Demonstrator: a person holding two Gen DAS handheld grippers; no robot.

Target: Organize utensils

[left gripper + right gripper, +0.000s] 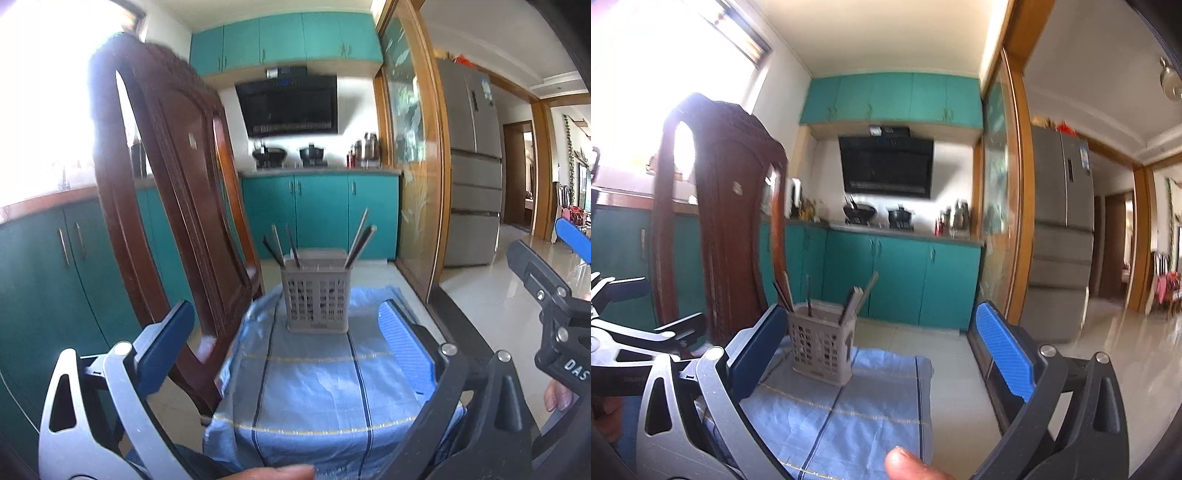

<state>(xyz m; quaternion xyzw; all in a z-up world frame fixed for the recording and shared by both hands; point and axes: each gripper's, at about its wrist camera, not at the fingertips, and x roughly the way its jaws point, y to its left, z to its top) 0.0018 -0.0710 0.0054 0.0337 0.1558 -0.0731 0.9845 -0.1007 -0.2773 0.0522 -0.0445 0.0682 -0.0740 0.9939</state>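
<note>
A grey perforated utensil holder (317, 301) stands upright at the far end of a small table under a blue striped cloth (314, 373). Several chopsticks (360, 238) lean out of it to the left and right. My left gripper (286, 338) is open and empty, held above the near part of the cloth. In the right wrist view the holder (822, 345) sits left of centre with chopsticks (858, 299) sticking up. My right gripper (882, 343) is open and empty, held to the right of the table; its left finger (757, 354) overlaps the holder's left side.
A dark wooden chair (166, 206) stands against the table's left side. Teal kitchen cabinets (321, 210) and a stove lie behind. A wood-framed glass door (413, 166) and a fridge (472, 166) are on the right. The other gripper (554, 314) shows at the right edge.
</note>
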